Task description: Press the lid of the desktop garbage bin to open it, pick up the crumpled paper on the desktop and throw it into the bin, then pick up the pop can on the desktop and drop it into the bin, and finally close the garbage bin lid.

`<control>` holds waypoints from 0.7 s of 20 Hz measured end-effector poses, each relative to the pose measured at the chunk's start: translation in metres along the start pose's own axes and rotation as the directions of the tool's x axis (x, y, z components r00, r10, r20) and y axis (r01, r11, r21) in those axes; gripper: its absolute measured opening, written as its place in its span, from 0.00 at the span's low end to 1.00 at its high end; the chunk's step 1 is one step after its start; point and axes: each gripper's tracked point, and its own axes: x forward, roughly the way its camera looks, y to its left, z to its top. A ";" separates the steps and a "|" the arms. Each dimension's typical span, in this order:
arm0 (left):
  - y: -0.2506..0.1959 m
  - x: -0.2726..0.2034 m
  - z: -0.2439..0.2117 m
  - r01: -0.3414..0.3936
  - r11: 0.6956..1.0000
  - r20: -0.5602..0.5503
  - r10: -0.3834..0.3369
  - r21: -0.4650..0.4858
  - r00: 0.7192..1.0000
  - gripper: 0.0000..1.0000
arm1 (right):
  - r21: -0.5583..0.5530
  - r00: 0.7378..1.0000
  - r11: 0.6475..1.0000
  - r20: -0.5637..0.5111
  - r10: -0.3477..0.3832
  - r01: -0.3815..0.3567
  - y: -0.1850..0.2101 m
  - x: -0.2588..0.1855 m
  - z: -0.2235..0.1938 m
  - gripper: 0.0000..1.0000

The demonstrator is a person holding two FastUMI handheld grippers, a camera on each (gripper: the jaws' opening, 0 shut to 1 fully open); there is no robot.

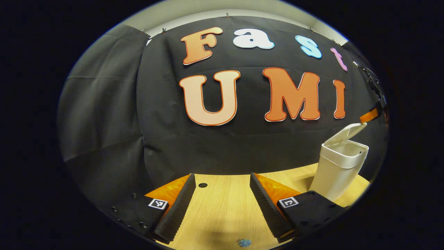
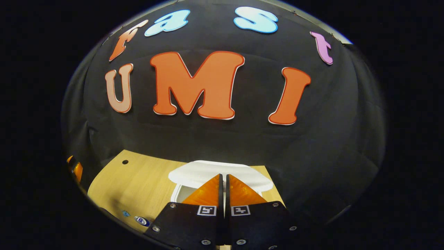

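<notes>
On the desktop (image 1: 222, 201), upright bin (image 1: 338, 170), lid (image 1: 347, 133) raised; left tool (image 1: 222, 205) released, right tool (image 2: 222, 187) seemingly clenched.

The bin (image 1: 341, 166) is white all over, body and raised lid (image 1: 348, 133) alike; in the right gripper view its lid (image 2: 222, 173) shows as a plain white slab. The counter (image 1: 222, 208) is pale yellow-brown wood with fine straight grain and a small dark round hole (image 1: 203, 185). A black cloth wall (image 1: 114, 114) hangs creased behind it. On the counter's near edge lies a small blue crumpled scrap (image 1: 244, 242). In the right gripper view a little blue-and-silver item (image 2: 141, 220) sits low on the wood, too small to tell. The tongs' mounts carry black-and-white square markers (image 2: 207, 210).
</notes>
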 end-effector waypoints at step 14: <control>-0.018 -0.001 0.004 0.080 0.997 0.004 -0.080 0.012 0.997 1.00 | 0.005 0.965 1.000 0.259 0.028 -0.030 0.035 -0.052 0.021 0.44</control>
